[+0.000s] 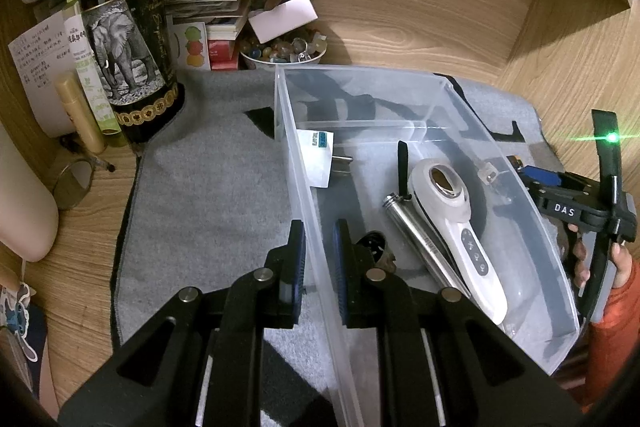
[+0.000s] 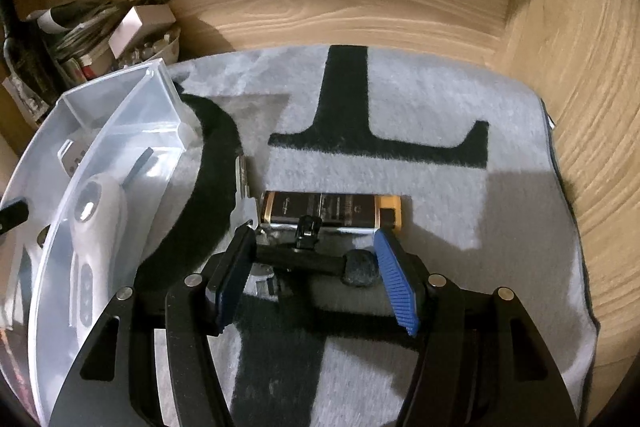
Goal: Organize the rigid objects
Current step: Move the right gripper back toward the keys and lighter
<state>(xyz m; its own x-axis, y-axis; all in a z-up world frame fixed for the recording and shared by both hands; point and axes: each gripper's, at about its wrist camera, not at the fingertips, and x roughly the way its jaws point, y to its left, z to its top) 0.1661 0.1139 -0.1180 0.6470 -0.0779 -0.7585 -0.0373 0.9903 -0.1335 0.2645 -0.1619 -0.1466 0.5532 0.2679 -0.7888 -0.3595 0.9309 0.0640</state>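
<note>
Grey mat (image 2: 400,107) on the counter, bearing a clear bin (image 1: 400,99). Left tongs (image 1: 319,259) straddle the bin's near wall, gap visible, contact uncertain; right tongs (image 2: 316,267) spread wide over a battery (image 2: 332,211) beside a key (image 2: 242,187). Closing carelessly could catch the key. Only the left view shows the bin's massager (image 1: 460,227), torch (image 1: 420,243) and plug (image 1: 320,159) clearly.
</note>
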